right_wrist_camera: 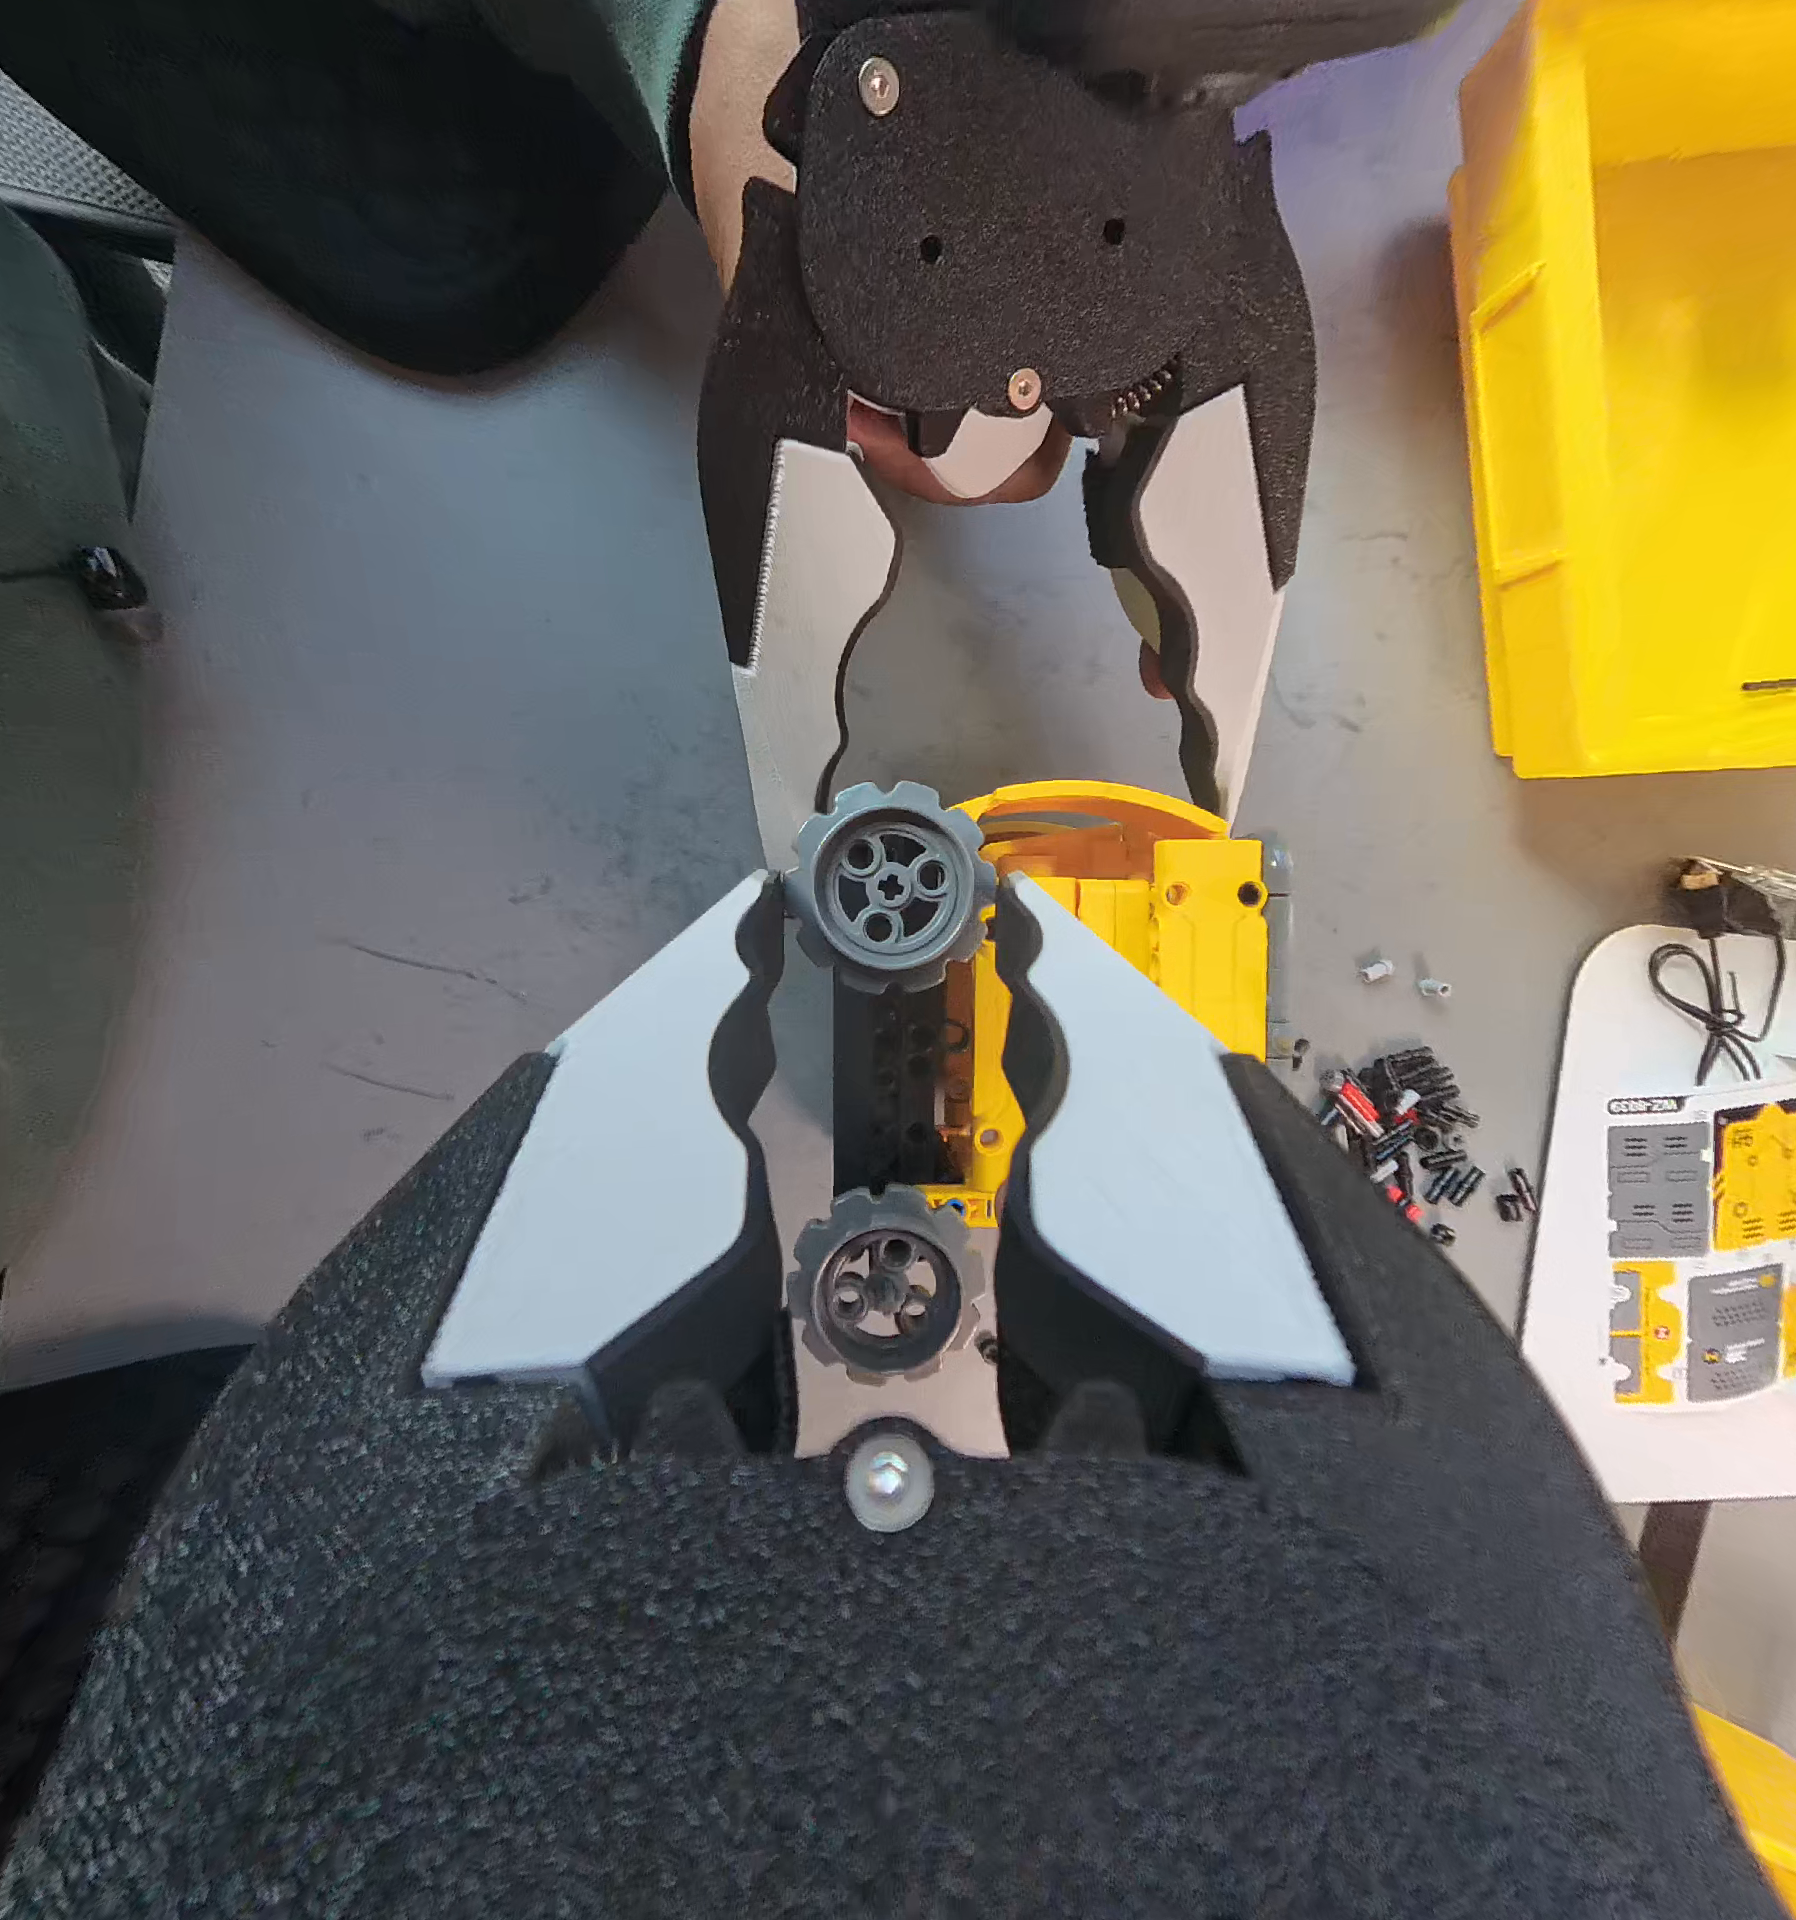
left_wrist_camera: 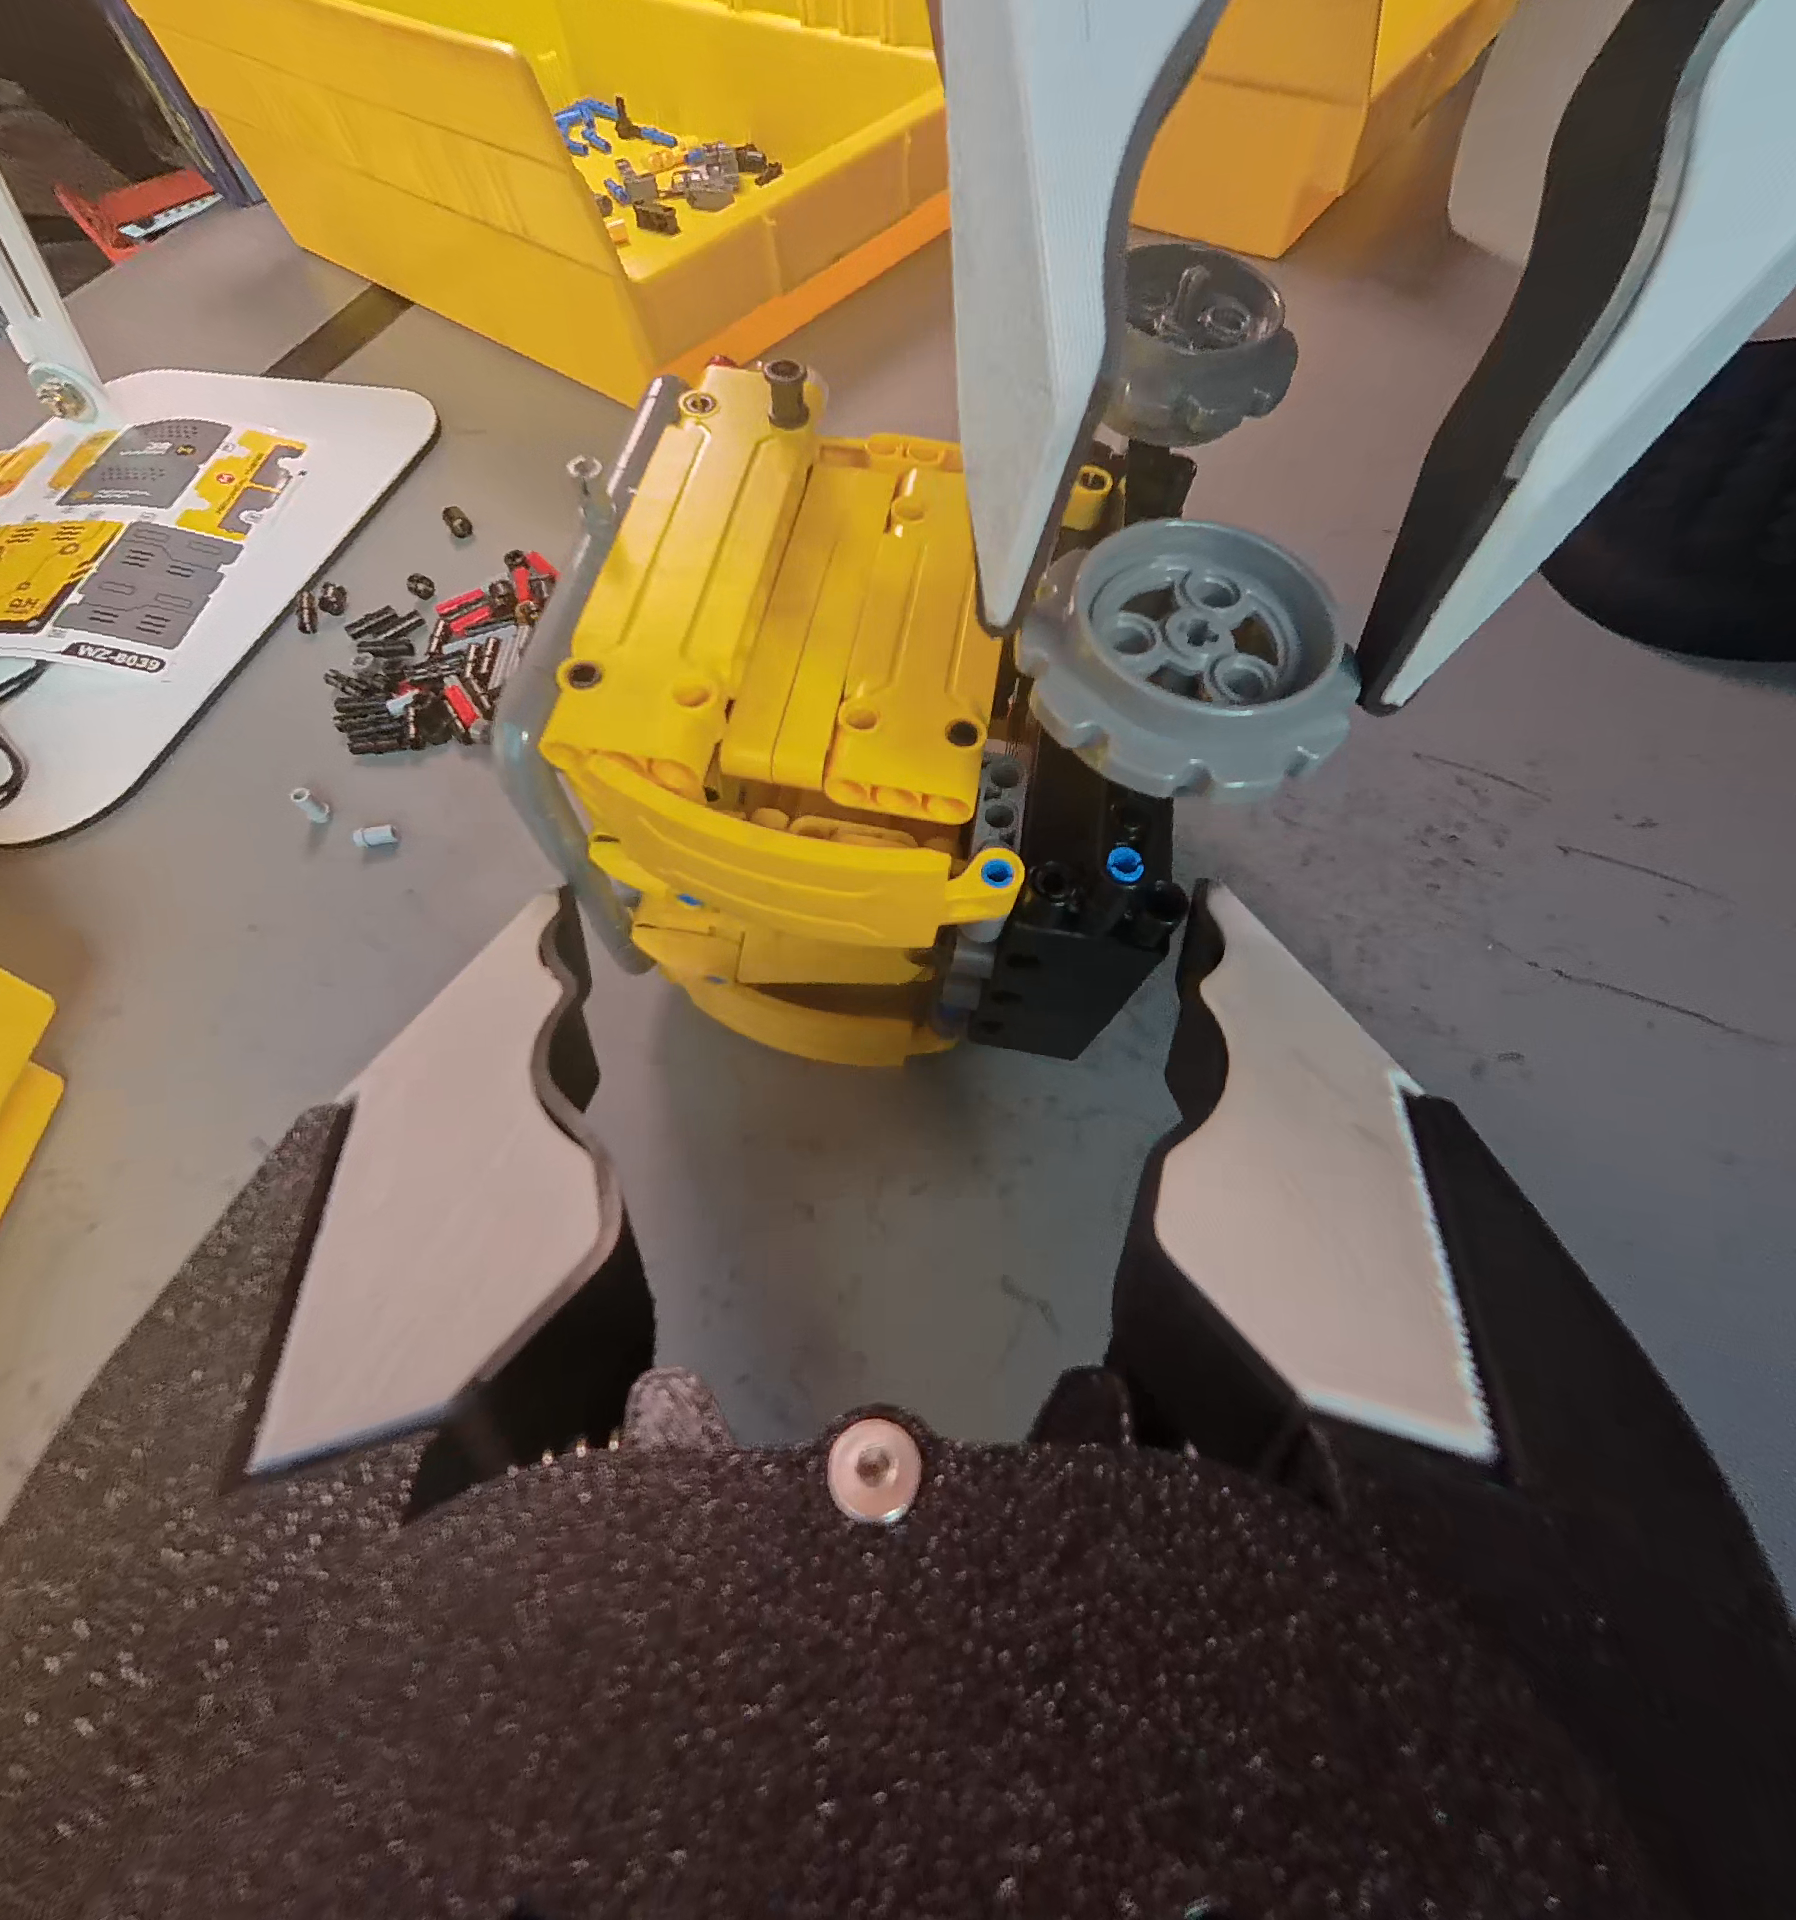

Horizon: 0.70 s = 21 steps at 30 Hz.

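A yellow and black brick model [left_wrist_camera: 769,644] stands on the grey table. My left gripper [left_wrist_camera: 878,909] has its fingertips against the model's lower sides, on a grey tube at left and a black block at right. It also shows in the right wrist view [right_wrist_camera: 998,810], coming from the far side. My right gripper [right_wrist_camera: 889,894] comes down from above with a fingertip on each side of a grey toothed wheel [right_wrist_camera: 889,883] on the model's black side. This gripper [left_wrist_camera: 1190,665] and wheel [left_wrist_camera: 1190,660] also show in the left wrist view. A second grey wheel [right_wrist_camera: 883,1288] sits farther along the same side.
Yellow bins [left_wrist_camera: 520,208] with small parts stand behind the model. A pile of black and red pins [left_wrist_camera: 426,665] and two pale grey pins [left_wrist_camera: 354,821] lie to its left. A sticker sheet [left_wrist_camera: 73,520] rests on a white lamp base. A person's dark sleeve [right_wrist_camera: 354,156] is near. Tip to tip, the grippers are about 7 cm apart.
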Tool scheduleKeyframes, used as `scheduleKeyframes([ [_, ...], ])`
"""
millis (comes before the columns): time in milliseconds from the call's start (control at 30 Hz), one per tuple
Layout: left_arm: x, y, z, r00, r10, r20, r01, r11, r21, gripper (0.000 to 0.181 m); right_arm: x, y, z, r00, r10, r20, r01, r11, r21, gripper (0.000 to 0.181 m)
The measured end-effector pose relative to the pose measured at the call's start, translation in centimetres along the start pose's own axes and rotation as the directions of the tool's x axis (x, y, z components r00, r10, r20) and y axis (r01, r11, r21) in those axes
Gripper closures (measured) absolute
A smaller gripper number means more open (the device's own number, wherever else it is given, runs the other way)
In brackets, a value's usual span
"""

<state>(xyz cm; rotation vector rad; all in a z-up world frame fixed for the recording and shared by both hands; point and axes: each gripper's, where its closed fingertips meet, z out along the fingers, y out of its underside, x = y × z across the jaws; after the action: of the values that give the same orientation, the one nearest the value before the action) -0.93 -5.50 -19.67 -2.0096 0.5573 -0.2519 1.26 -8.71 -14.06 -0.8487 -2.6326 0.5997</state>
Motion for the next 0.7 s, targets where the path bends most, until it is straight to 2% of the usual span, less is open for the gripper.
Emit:
scheduleKeyframes([
  [67,-0.3,-0.1,0.0,1.000,-0.001,-0.013,0.001,1.000,0.011,0.053,0.0,0.0,0.0,1.000,-0.001,0.003,0.001,1.000,-0.007,0.141],
  [200,-0.7,-0.7,0.7,0.997,0.053,-0.052,-0.051,0.998,0.036,0.039,0.0,0.0,0.0,1.000,-0.009,0.010,0.009,1.000,-0.019,0.141],
  [333,-0.1,-0.5,2.0,0.990,0.071,-0.119,-0.070,0.997,0.015,0.048,0.1,0.1,0.1,1.000,-0.017,-0.004,0.017,0.999,-0.037,0.141],
  [700,-0.2,-0.4,2.0,0.992,0.043,-0.121,-0.043,0.999,0.005,0.051,0.2,0.3,0.1,0.997,-0.043,-0.065,0.038,0.996,-0.080,0.142],
])
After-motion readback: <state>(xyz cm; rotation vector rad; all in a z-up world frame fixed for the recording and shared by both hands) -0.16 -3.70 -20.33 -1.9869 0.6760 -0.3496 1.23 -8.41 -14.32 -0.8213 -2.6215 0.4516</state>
